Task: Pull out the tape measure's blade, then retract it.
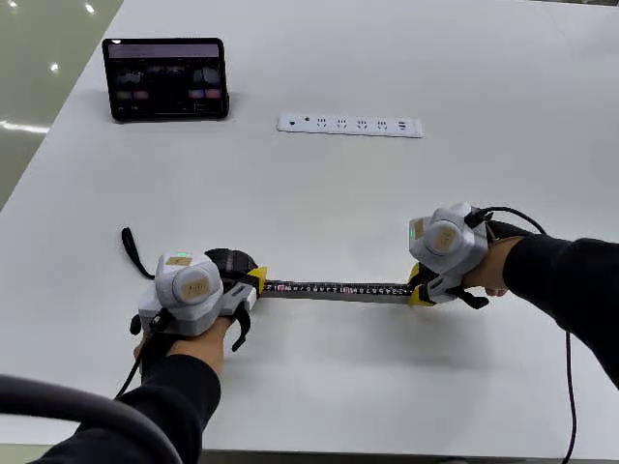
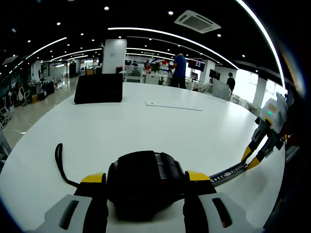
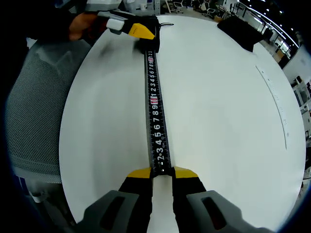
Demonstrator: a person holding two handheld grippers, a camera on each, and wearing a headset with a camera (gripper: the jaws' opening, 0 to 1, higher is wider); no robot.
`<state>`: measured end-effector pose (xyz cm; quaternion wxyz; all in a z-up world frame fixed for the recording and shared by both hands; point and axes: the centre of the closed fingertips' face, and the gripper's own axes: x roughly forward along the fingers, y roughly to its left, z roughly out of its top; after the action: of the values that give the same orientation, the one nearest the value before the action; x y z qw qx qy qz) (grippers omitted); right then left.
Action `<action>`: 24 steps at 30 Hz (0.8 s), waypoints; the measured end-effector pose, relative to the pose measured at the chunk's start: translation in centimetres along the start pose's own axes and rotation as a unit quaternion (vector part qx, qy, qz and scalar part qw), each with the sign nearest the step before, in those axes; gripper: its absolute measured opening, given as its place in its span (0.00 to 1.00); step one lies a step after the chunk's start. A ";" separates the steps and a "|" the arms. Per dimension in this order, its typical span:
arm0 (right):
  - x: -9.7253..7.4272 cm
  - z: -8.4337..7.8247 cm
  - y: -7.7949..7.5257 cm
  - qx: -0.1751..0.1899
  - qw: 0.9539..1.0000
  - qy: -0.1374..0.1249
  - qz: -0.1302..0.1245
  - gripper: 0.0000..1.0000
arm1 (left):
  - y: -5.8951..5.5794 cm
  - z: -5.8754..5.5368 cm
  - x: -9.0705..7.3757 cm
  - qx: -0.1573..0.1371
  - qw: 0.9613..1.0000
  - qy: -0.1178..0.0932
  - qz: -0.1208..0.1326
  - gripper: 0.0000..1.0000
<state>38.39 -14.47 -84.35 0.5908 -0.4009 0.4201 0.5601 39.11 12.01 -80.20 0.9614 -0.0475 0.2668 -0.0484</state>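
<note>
Black case (image 1: 232,261) sits clamped in our left tongs (image 2: 145,177); our right tongs (image 3: 160,173) pinch the blade (image 3: 154,111) tip (a thin hold), so a slip could whip it back

I am in a big open-plan office: long ceiling lights (image 2: 160,33), an air vent (image 2: 197,21) overhead, office chairs (image 2: 20,94) beyond my wide white table (image 1: 387,377), and people (image 2: 180,70) standing about.

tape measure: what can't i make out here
- case sides: left gripper view, covered by the fingers of the left gripper.
- blade end hook: right gripper view, tucked between the fingers of the right gripper.
- blade markings: head view, too small to read.
</note>
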 end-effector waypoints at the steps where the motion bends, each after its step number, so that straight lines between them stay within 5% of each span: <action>1: 0.0 0.1 0.0 0.001 1.000 -0.001 0.000 0.10 | 0.0 0.0 0.0 0.000 1.000 0.000 0.000 0.59; 24: 0.3 1.1 0.0 -0.007 1.000 -0.011 0.000 0.10 | 0.0 0.0 0.0 -0.004 1.000 0.003 -0.003 0.58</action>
<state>38.47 -13.38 -84.27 0.5927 -0.3988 0.4099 0.5671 39.09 12.04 -80.22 0.9602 -0.0523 0.2698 -0.0506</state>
